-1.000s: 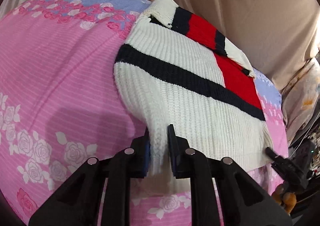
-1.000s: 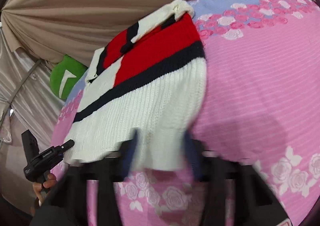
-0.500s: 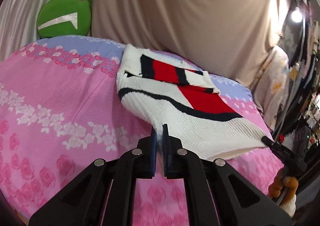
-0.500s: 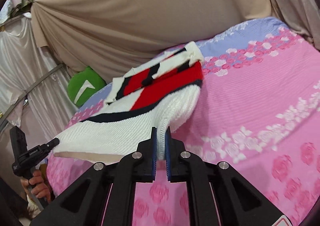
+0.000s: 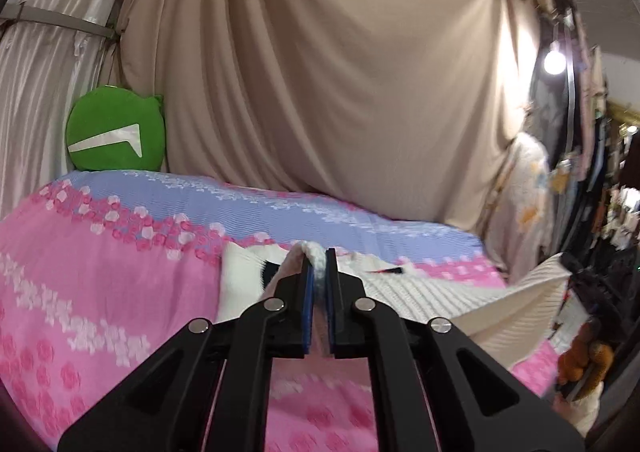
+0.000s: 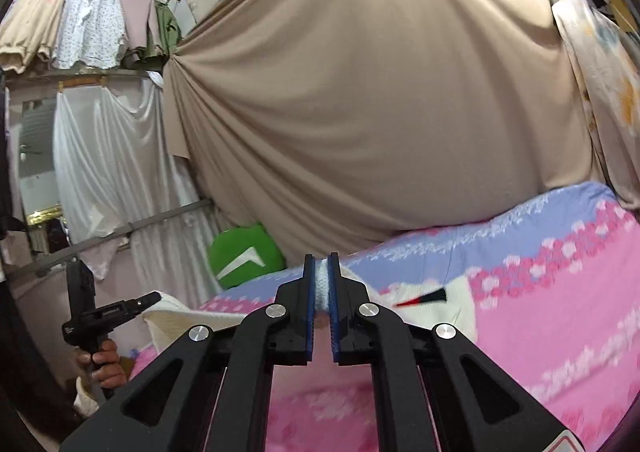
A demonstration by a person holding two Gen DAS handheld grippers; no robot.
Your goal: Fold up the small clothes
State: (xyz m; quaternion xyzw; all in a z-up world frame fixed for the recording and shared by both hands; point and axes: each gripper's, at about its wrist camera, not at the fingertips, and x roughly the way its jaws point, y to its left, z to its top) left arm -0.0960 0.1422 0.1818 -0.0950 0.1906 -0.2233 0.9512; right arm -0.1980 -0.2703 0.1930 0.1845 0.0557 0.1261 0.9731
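Observation:
A white knit sweater [image 5: 420, 292] with navy and red bands lies on the pink floral bedspread [image 5: 100, 292], its near hem lifted off the bed. My left gripper [image 5: 319, 272] is shut on a fold of the hem. My right gripper [image 6: 321, 276] is shut on another fold of the hem; the sweater [image 6: 448, 304] shows beyond it with a sliver of red. The lifted hem stretches between the two grippers. The left gripper also shows at the left of the right wrist view [image 6: 154, 298], on the hem's edge. Most of the sweater's front is hidden behind the fingers.
A green round cushion [image 5: 116, 136] sits at the back of the bed against a beige draped cloth [image 5: 340, 72]. White curtains and hanging clothes [image 6: 92, 32] are at the left. Clutter and a lamp [image 5: 554, 61] stand to the right of the bed.
Both grippers have risen and moved toward the far end of the bed, carrying the hem up over the sweater. The views now look level across the bed instead of down on it.

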